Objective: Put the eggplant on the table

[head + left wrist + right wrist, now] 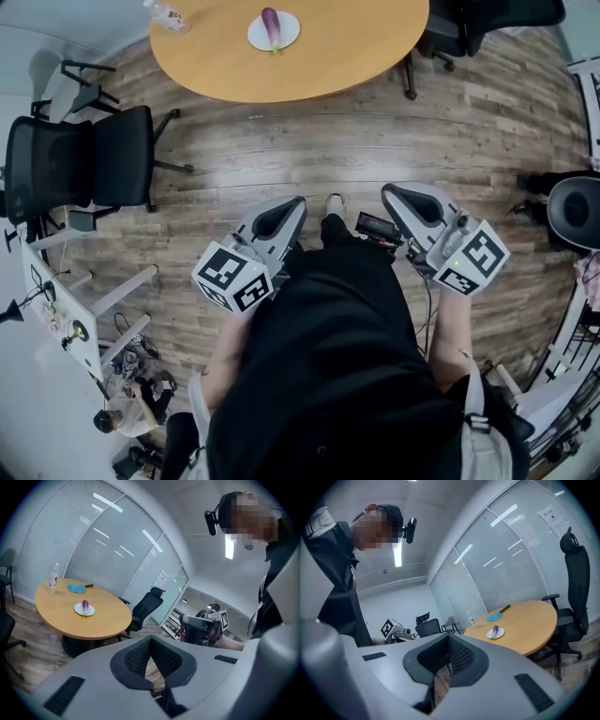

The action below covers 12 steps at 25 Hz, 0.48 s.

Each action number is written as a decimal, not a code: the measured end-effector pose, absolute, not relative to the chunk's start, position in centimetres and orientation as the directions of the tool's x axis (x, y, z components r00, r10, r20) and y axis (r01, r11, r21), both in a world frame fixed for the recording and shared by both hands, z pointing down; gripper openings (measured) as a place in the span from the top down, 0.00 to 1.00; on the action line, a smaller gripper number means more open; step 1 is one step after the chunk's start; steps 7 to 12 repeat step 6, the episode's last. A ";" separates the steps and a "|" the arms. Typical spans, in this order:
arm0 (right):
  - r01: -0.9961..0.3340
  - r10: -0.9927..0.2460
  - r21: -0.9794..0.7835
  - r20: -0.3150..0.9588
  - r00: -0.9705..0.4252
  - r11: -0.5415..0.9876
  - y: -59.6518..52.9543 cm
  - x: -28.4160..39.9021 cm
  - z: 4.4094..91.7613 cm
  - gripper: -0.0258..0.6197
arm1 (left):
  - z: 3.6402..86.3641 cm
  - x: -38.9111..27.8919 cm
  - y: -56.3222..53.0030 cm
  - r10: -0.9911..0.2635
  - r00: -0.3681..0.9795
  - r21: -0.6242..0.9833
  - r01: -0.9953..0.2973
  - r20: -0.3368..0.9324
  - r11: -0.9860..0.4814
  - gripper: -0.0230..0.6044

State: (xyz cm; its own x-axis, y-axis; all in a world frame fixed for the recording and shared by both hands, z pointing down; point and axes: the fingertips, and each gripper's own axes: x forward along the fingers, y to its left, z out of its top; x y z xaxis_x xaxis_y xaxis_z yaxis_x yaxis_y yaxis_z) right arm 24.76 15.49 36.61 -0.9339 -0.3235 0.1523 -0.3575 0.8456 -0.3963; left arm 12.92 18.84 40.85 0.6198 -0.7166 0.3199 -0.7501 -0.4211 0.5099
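Head view: eggplant (beyond hand-held grippers)

The person is standing and holding a gripper in each hand at about waist height. The left forearm and right forearm are reaching forward on either side of the body. The left gripper is pointing ahead and slightly downward, its jaws pressing together with nothing between them, its marker cube facing up. The right gripper is pointing nearly level, jaws likewise closed and empty. The two are hanging side by side, apart, with one shoe showing between their tips.
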 end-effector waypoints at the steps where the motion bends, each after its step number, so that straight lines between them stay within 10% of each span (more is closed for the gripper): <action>1: -0.355 -0.321 -0.394 0.152 -0.935 0.848 15.6 24.8 36.6 0.93 | 40.9 12.9 18.9 -0.719 0.617 0.512 -0.751 0.320 -0.417 0.95; 12: -0.339 -0.299 -0.378 0.161 -0.940 0.861 16.0 24.7 36.6 0.93 | 41.1 13.1 19.3 -0.722 0.612 0.514 -0.754 0.324 -0.408 0.95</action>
